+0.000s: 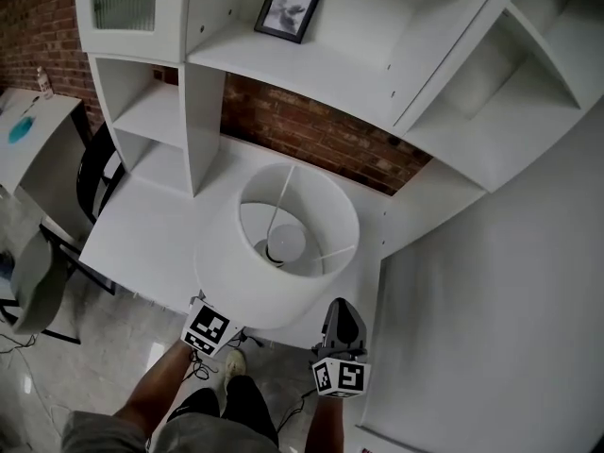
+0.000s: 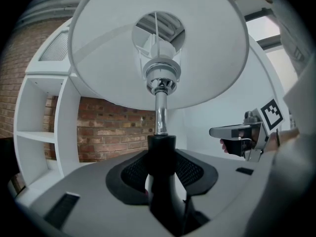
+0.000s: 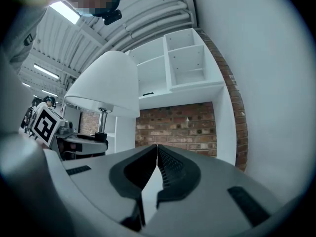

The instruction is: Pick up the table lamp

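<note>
The table lamp has a wide white shade (image 1: 283, 253), a chrome rod (image 2: 159, 111) and a black neck (image 2: 161, 152). In the head view I look down into the shade, which hangs over the white desk's (image 1: 142, 229) front edge. My left gripper (image 2: 161, 158) is shut on the black neck, its pads pressed on both sides; in the head view only its marker cube (image 1: 208, 329) shows below the shade. My right gripper (image 1: 342, 311) is to the right of the lamp, apart from it. Its jaws meet tip to tip with nothing between them, as the right gripper view (image 3: 157, 149) shows.
White shelving (image 1: 203, 74) stands on the desk against a brick wall (image 1: 311, 130). A framed picture (image 1: 289, 8) leans on an upper shelf. A white wall (image 1: 500, 319) closes the right side. A chair (image 1: 38, 272) and a second table (image 1: 28, 125) are at the left.
</note>
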The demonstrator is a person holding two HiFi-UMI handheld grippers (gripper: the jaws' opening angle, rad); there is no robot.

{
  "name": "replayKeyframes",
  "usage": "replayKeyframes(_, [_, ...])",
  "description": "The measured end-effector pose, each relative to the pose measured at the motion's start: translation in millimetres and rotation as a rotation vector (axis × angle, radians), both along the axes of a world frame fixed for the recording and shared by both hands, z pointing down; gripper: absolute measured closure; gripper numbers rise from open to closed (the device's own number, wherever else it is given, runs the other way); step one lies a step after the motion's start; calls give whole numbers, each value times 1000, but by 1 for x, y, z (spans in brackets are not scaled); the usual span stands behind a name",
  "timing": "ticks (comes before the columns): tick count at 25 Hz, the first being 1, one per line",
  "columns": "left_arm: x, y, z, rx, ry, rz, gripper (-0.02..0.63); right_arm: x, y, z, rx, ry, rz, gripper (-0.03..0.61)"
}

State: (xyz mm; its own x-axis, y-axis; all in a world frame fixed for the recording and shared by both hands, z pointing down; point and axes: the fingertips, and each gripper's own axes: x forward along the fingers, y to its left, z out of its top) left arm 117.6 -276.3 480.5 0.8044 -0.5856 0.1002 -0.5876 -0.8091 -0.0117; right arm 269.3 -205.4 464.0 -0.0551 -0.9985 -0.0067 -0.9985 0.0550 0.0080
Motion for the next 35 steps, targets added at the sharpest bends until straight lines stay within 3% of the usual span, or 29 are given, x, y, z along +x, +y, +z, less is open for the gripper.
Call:
replayKeyframes(11, [-26, 42, -52, -4, -15, -31, 462, -21, 21, -53, -4, -1, -31, 555])
replayKeyframes(20, [-71, 71, -80, 10, -4, -99, 462, -64, 43, -78, 17, 2, -87, 555])
replayKeyframes(35, [-149, 130, -85, 8, -24, -186, 462, -133, 87, -86, 30, -6, -146, 555])
